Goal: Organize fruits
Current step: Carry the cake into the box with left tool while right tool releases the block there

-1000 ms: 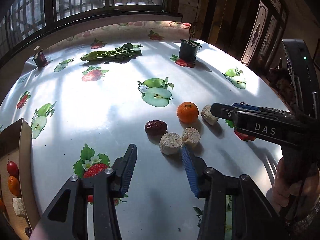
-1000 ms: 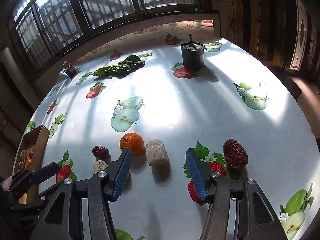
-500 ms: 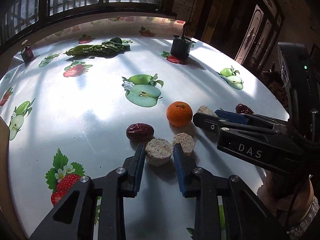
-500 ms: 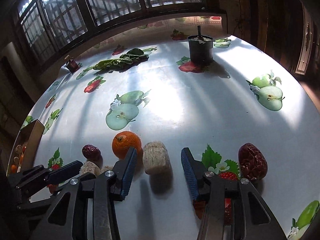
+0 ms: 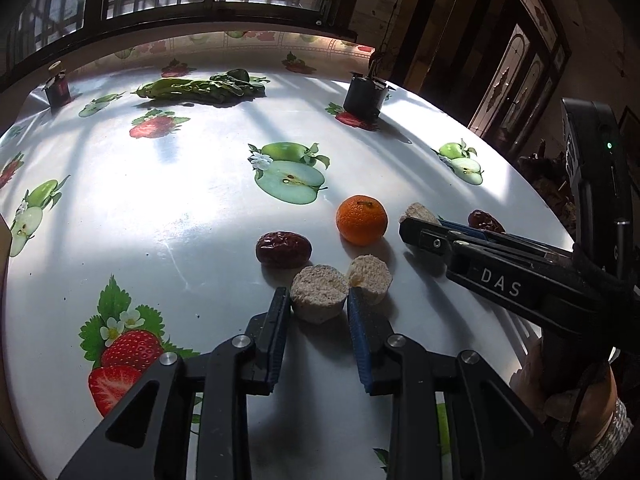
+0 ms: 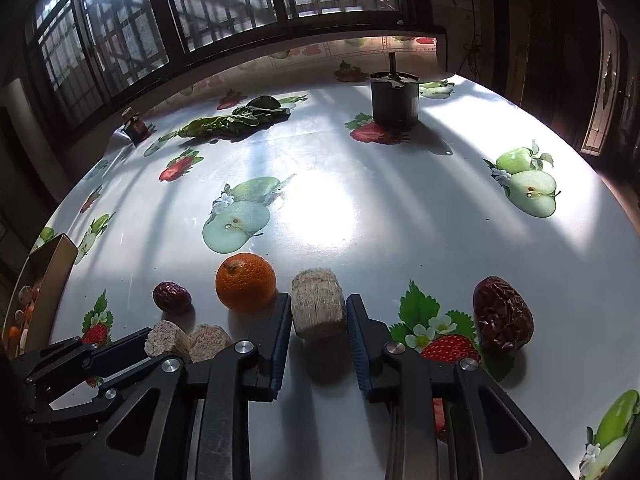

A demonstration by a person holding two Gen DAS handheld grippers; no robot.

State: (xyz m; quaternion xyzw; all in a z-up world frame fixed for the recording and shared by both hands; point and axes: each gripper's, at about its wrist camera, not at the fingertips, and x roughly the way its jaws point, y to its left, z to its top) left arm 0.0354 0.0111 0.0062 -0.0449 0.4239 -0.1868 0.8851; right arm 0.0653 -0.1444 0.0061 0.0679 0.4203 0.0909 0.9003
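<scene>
**Both tools closing on pale chunks beside the orange**

While the box (image 6: 48, 276) at the desk's left edge is being cut off by the frame, its contents are showing only as small blurred bits, too small to name. Your right hand (image 5: 568, 392) is showing only partly in the left wrist view, below the tool's handle. You are holding both tools tilted down toward the fruit-print desk (image 5: 200, 216). Your left tool (image 5: 318, 300) is gripping the nearer pale chunk (image 5: 319, 294), which is touching a second chunk (image 5: 370, 276); a red date (image 5: 283, 249) is lying just behind them. Your right tool (image 6: 318, 314) has just been closing, and its pads are now pressing on the upright pale cylinder (image 6: 318, 304), just beside the orange (image 6: 245, 281). Another date (image 6: 502, 318) is lying to its right.
</scene>
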